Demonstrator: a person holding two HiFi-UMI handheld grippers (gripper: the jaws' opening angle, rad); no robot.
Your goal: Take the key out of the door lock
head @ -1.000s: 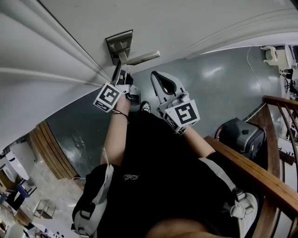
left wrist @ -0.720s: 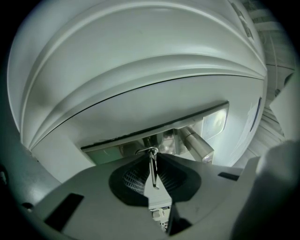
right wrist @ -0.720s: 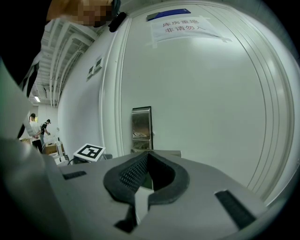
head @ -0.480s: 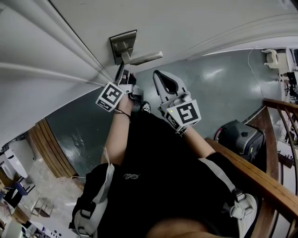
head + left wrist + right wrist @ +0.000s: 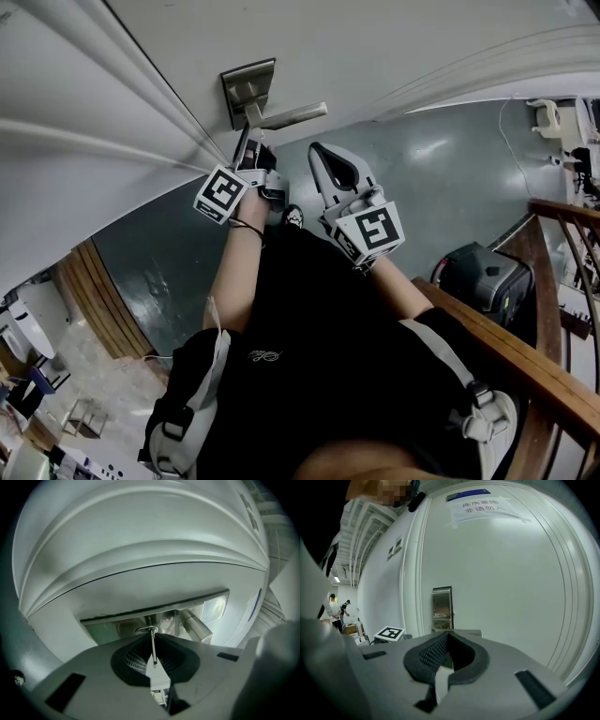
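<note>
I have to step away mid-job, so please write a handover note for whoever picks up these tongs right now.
Left tongs: have just been closing and are now shut on the thin silver metal key, which sits at the brushed steel lock plate beside the grey lever handle of the white door.
Right tongs: shut, empty, held short of the door, touching nothing.
Done: key gripped.
Left: the key looks not yet out of the lock, so draw it straight back, away from the plate.
</note>
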